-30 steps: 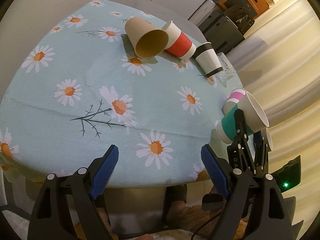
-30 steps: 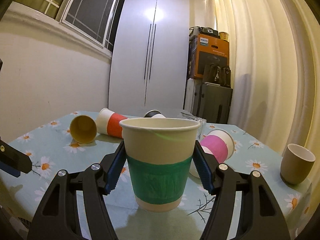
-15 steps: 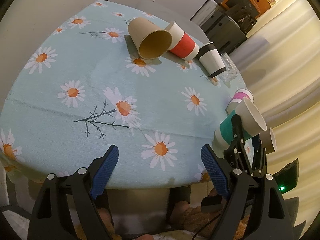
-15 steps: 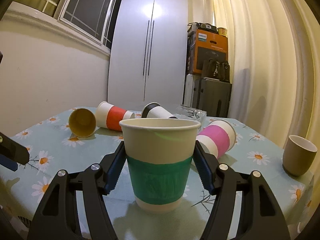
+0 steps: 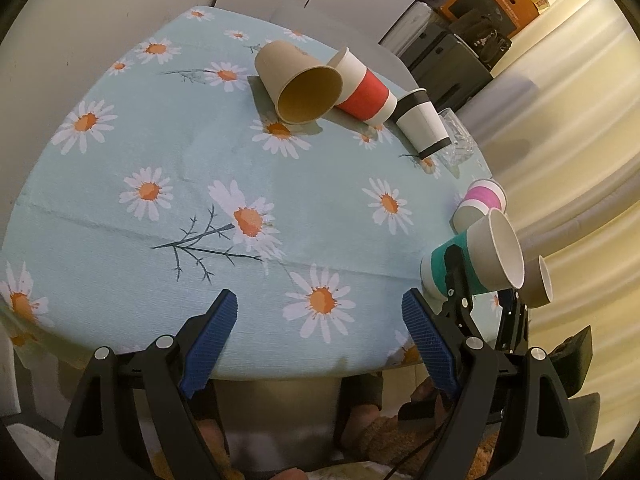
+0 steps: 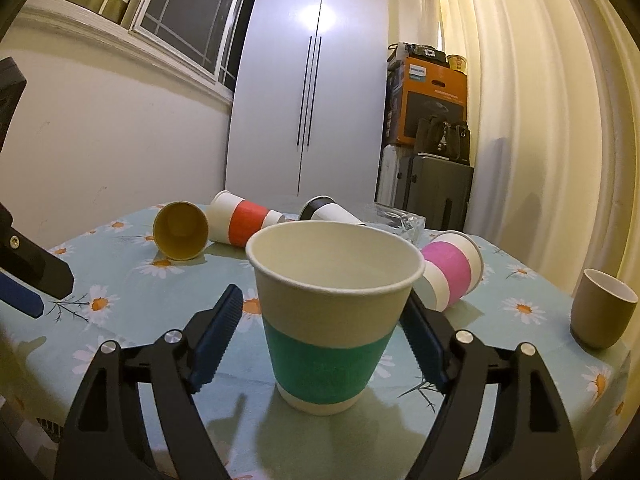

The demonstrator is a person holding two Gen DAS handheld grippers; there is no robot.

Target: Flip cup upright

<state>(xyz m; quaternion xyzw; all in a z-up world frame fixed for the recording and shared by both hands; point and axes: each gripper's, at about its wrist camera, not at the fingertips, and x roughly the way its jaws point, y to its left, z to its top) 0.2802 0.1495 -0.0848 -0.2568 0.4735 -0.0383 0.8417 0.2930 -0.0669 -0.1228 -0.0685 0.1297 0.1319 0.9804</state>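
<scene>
A paper cup with a green band (image 6: 332, 332) stands upright on the daisy tablecloth (image 6: 120, 320), between the fingers of my right gripper (image 6: 320, 336). The jaws stand open, with a gap showing on the left side of the cup. The same cup shows at the right edge of the table in the left wrist view (image 5: 476, 260), with the right gripper around it. My left gripper (image 5: 320, 340) is open and empty above the near table edge.
Lying on their sides are a brown cup (image 5: 298, 82), a red-banded cup (image 5: 366, 88), a black-banded cup (image 5: 422, 124) and a pink-banded cup (image 6: 450, 276). A glass dish (image 5: 458, 144) sits at the back. A tan mug (image 6: 600, 314) stands upright at the right.
The right gripper has opened off the green-banded cup, which now stands on the table. The left gripper has drifted slightly and stays open.
</scene>
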